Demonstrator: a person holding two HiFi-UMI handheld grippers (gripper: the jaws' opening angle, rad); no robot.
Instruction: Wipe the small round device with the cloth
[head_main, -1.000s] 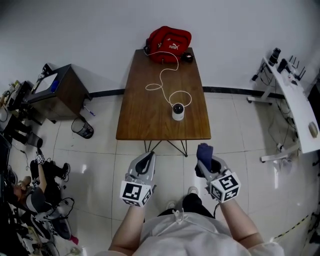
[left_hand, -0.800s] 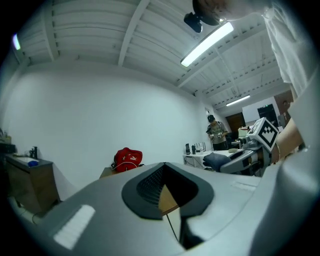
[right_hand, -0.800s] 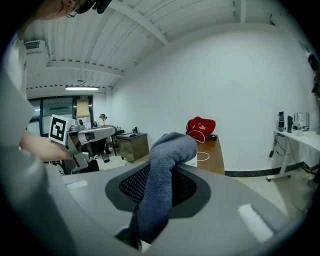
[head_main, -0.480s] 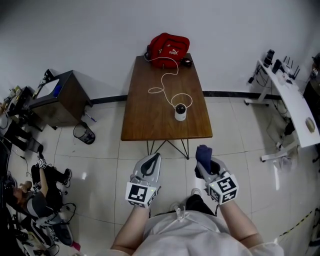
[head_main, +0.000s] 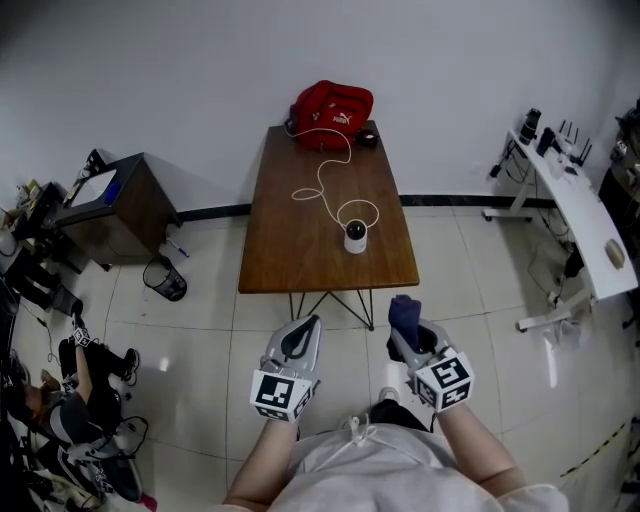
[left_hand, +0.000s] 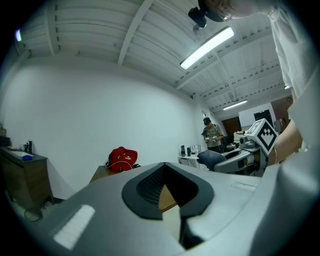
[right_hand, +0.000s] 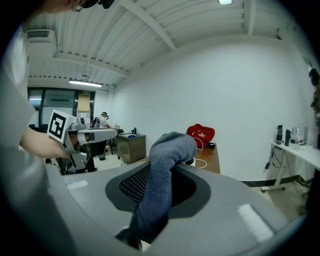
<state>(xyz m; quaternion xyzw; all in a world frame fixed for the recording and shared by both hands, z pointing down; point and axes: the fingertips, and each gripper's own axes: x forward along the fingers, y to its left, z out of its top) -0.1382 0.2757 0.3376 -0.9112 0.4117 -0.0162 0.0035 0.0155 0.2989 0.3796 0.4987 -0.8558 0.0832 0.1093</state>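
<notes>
The small round device (head_main: 355, 237), white with a black top, stands near the front edge of the brown table (head_main: 290, 240), with a white cable (head_main: 325, 180) running back from it. My right gripper (head_main: 404, 322) is shut on a folded dark blue cloth (head_main: 404, 312), which sticks up from the jaws (right_hand: 167, 165). My left gripper (head_main: 300, 337) is shut and holds nothing; in the left gripper view its jaws (left_hand: 165, 192) are closed. Both grippers hang over the tiled floor in front of the table, short of its edge.
A red bag (head_main: 333, 103) lies at the table's far end by the wall. A dark cabinet (head_main: 115, 200) and a wire bin (head_main: 165, 281) stand at the left. A white desk (head_main: 580, 235) is at the right. A person (head_main: 60, 410) sits on the floor at lower left.
The view has shifted slightly forward and the table sits a little lower-left in the frame. Both grippers keep their places and states, the cloth still in the right one.
</notes>
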